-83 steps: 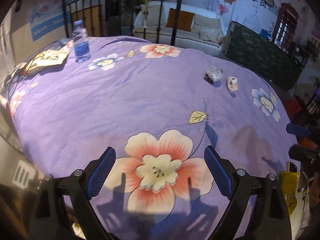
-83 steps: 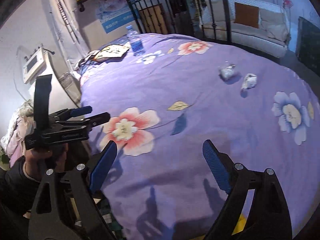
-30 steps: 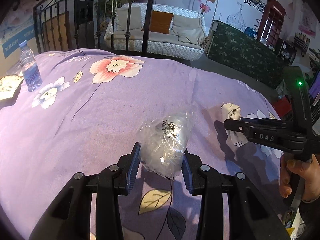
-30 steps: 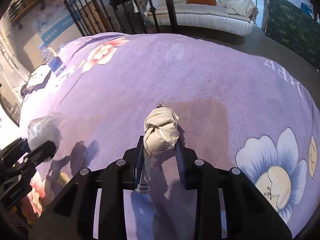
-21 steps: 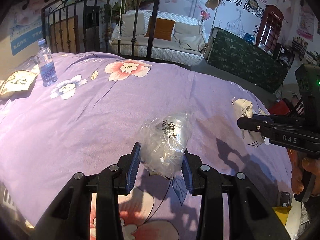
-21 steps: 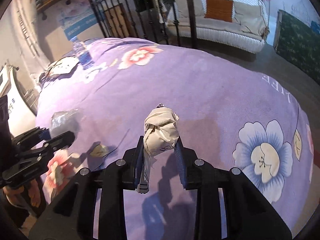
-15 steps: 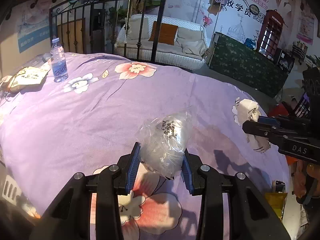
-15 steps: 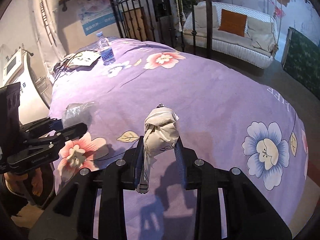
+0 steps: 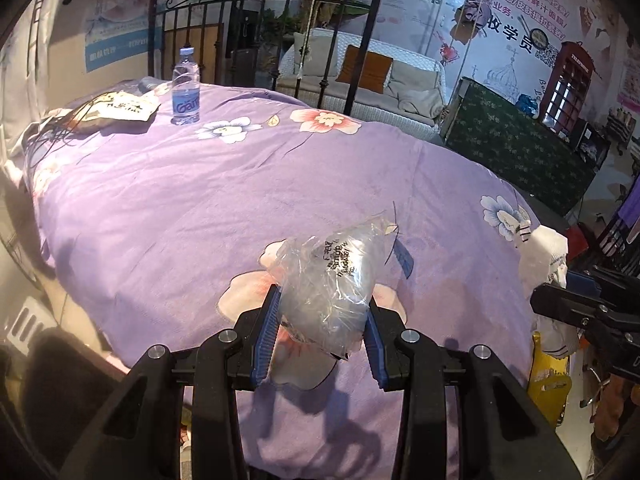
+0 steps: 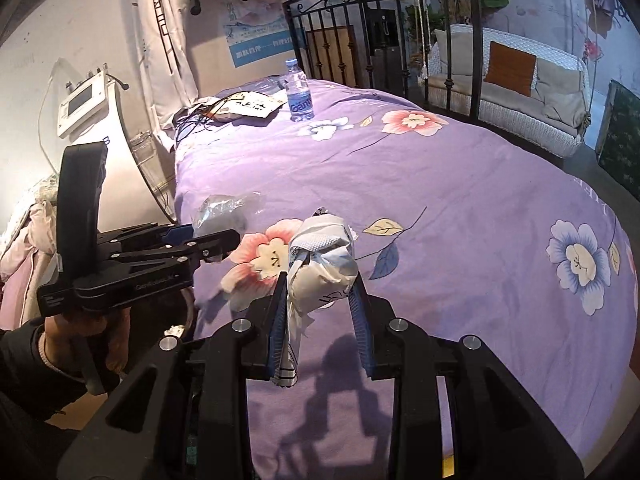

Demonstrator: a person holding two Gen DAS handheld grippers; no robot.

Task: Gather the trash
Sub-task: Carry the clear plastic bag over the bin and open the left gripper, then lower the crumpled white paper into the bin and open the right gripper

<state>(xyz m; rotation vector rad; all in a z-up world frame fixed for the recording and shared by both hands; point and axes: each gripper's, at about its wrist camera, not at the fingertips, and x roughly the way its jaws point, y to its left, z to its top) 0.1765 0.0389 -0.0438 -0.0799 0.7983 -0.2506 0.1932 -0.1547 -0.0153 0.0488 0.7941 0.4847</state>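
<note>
My left gripper is shut on a crumpled clear plastic bag, held in the air above the near edge of the purple floral bedspread. My right gripper is shut on a crumpled white paper wad, also lifted off the bed. In the right wrist view the left gripper shows at the left with the clear plastic bag in its jaws. In the left wrist view the paper wad shows at the right edge, above the dark fingers of the right gripper.
A water bottle and a printed flat packet with cables lie at the bed's far left corner. A black iron bedframe stands behind. A yellow bag sits on the floor to the right. A white machine stands beside the bed.
Both grippers have pulled back toward the near edge of the bed and risen, each keeping its trash; the bottle and headboard now sit farther in view.
</note>
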